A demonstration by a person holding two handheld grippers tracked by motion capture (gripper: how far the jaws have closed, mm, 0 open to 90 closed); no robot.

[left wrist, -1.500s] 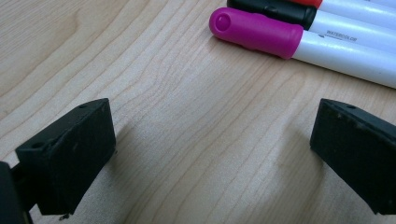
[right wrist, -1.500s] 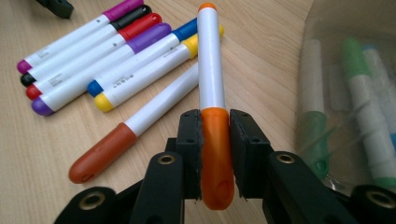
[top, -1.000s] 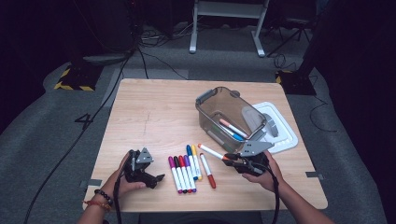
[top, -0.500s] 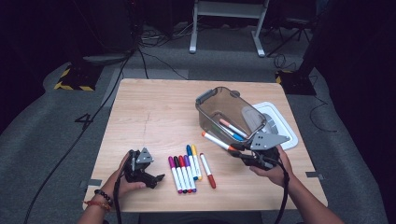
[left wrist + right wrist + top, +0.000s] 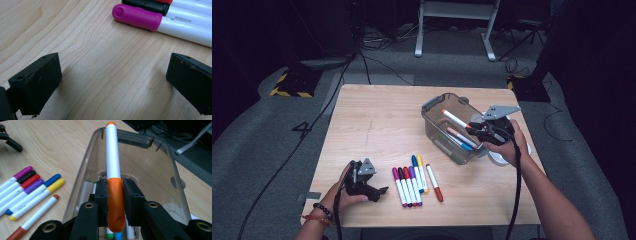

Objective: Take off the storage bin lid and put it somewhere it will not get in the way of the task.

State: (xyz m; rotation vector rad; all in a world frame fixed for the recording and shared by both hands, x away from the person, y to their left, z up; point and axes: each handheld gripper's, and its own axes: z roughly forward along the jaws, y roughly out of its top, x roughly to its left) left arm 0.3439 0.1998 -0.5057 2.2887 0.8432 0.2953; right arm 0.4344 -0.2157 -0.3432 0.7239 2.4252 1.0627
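An orange marker is being pinched by its cap in the right gripper, above the clear bin; the left gripper is being held spread, a magenta marker lying ahead of it.

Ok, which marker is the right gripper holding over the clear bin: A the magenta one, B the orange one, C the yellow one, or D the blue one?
B: the right gripper is shut on the orange marker, above the clear bin.

We see light wooden desk: clear plastic bin, row of seven capped markers, white lid under bin's right end, our left gripper resting beside markers.
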